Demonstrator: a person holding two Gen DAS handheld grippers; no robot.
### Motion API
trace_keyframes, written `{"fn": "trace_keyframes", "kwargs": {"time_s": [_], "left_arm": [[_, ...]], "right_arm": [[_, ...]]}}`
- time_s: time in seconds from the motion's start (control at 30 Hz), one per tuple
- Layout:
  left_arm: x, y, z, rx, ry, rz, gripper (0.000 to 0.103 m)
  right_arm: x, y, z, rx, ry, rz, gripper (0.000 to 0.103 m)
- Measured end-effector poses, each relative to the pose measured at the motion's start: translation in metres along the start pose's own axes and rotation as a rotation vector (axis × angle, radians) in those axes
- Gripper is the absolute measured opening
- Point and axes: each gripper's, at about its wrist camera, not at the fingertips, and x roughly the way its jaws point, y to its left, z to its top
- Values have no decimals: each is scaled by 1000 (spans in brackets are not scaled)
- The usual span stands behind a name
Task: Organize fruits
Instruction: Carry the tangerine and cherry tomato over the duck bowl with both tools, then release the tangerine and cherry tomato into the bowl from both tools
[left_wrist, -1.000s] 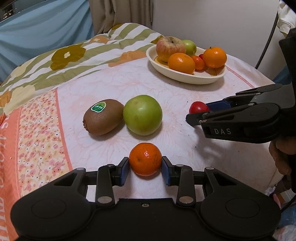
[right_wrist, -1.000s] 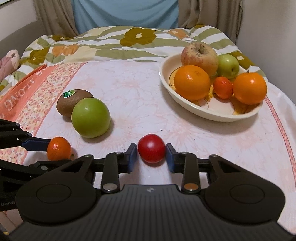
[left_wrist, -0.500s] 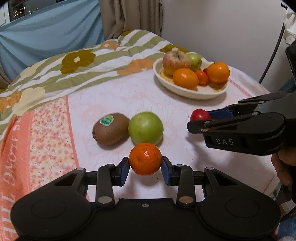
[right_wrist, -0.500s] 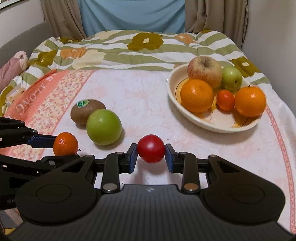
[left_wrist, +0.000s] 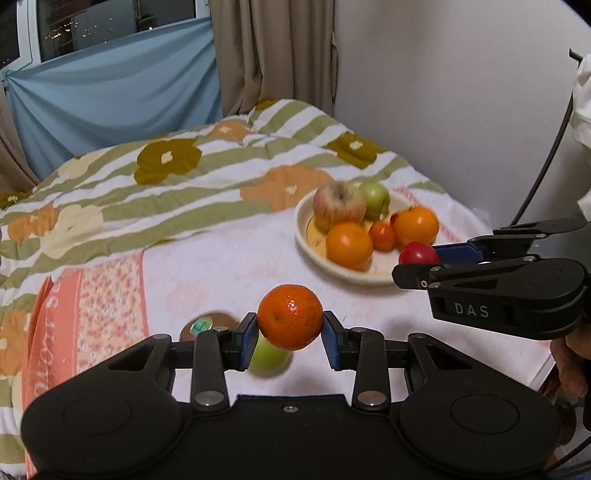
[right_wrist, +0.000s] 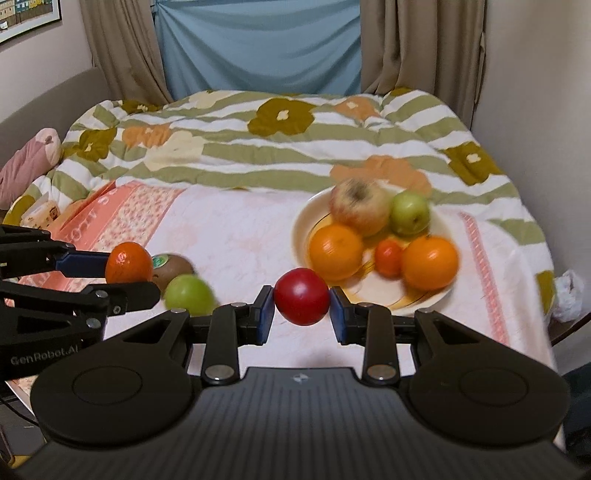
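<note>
My left gripper (left_wrist: 290, 334) is shut on a small mandarin (left_wrist: 290, 316) and holds it above the table. My right gripper (right_wrist: 301, 314) is shut on a red tomato (right_wrist: 301, 301), also lifted. A green apple (right_wrist: 189, 294) and a kiwi (right_wrist: 173, 266) with a green sticker lie on the cloth to the left. The cream bowl (right_wrist: 424, 299) at the right holds a red-yellow apple (right_wrist: 359, 206), a green apple (right_wrist: 410, 213), two oranges (right_wrist: 335, 252) and a small mandarin (right_wrist: 388, 257). In the left wrist view the bowl (left_wrist: 306, 243) is ahead on the right.
The table has a pink floral cloth (right_wrist: 236, 229) and a striped flowered quilt (right_wrist: 280, 140) behind it. A wall (left_wrist: 461, 92) and a black cable (left_wrist: 546, 155) stand on the right. A white crumpled thing (right_wrist: 567, 299) lies off the table's right edge.
Both grippers have lifted their fruit off the table and risen. The bowl now sits lower and nearer the centre in both views.
</note>
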Motion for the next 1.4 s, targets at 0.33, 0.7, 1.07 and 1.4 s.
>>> {"fn": "trace_keyframes", "kwargs": {"time_s": [0.33, 0.7, 1.07, 1.4], "left_arm": [[19, -42, 54, -13, -43, 13, 40], [84, -82, 95, -33, -18, 18, 40], [158, -110, 112, -35, 57, 31, 40], [167, -114, 115, -20, 63, 78, 75]], "right_arm": [[-3, -74, 35, -5, -29, -15, 47], [38, -148, 63, -32, -9, 14, 47], [84, -188, 70, -60, 38, 69, 47], [97, -203, 69, -43, 54, 71, 47]]}}
